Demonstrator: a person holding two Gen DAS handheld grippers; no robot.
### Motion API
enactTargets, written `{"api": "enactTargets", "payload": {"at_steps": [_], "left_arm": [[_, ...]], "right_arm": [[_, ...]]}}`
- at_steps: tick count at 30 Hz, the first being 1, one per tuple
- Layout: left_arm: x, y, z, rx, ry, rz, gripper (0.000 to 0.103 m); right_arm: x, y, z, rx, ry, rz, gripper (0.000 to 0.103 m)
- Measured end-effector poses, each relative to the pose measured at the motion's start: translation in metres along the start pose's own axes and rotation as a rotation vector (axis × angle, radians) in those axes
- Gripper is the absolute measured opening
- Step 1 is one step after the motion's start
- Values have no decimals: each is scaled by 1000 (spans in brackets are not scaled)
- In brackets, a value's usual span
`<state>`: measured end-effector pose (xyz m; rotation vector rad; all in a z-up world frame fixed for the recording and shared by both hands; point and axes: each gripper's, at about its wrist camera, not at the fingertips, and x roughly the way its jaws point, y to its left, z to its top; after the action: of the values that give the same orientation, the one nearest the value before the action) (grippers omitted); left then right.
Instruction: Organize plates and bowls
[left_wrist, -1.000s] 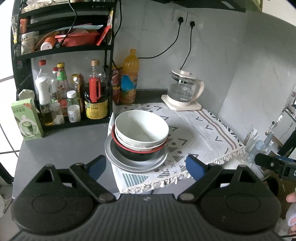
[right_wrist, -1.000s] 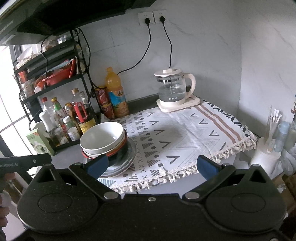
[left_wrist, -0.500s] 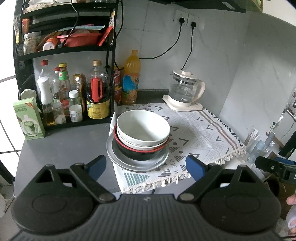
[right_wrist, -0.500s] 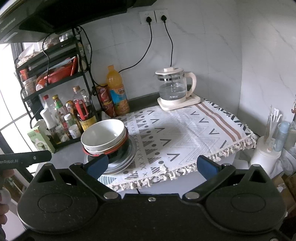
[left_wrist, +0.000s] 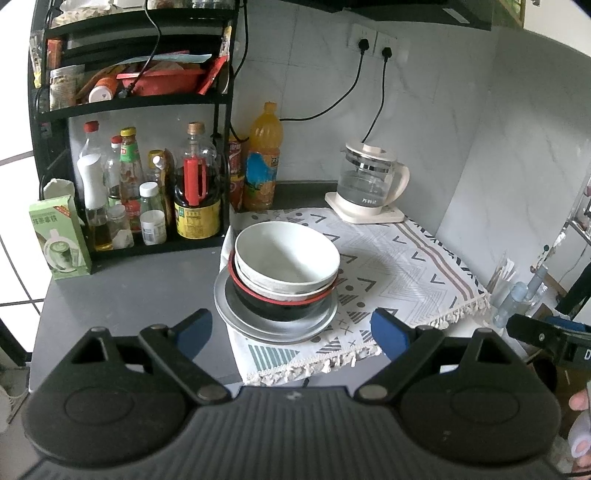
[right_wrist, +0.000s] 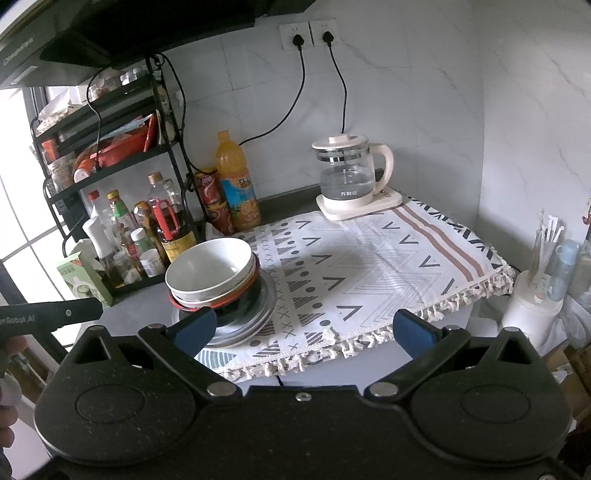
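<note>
A stack of dishes stands at the left edge of the patterned cloth (left_wrist: 391, 266). A white bowl (left_wrist: 286, 256) (right_wrist: 208, 267) sits on top, nested in another pale bowl. Under them is a black bowl with a red rim (left_wrist: 284, 308), and all rest on a grey metal plate (left_wrist: 236, 317) (right_wrist: 267, 302). My left gripper (left_wrist: 291, 334) hangs open just in front of the stack, nothing between its blue pads. My right gripper (right_wrist: 303, 328) is open too, off to the right of the stack above the cloth's fringe.
A black rack (left_wrist: 133, 107) of bottles and jars stands at the back left, with a green carton (left_wrist: 59, 240) beside it. An orange drink bottle (left_wrist: 264, 158) and a glass kettle (left_wrist: 369, 184) on its base line the back wall. Bare grey counter (left_wrist: 129, 291) lies left of the stack.
The left wrist view has drifted very slightly, so the stack sits a touch further right. Both grippers stay open and nothing on the counter has moved.
</note>
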<state>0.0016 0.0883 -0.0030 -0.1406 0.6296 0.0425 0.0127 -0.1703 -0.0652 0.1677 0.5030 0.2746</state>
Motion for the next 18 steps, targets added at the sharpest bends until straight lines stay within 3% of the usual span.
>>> {"api": "enactTargets", "payload": {"at_steps": [18], "left_arm": [[1,-3,3,22,-9,-11,92]], "right_arm": [[-1,-3,1,11,-2,-8,103]]}}
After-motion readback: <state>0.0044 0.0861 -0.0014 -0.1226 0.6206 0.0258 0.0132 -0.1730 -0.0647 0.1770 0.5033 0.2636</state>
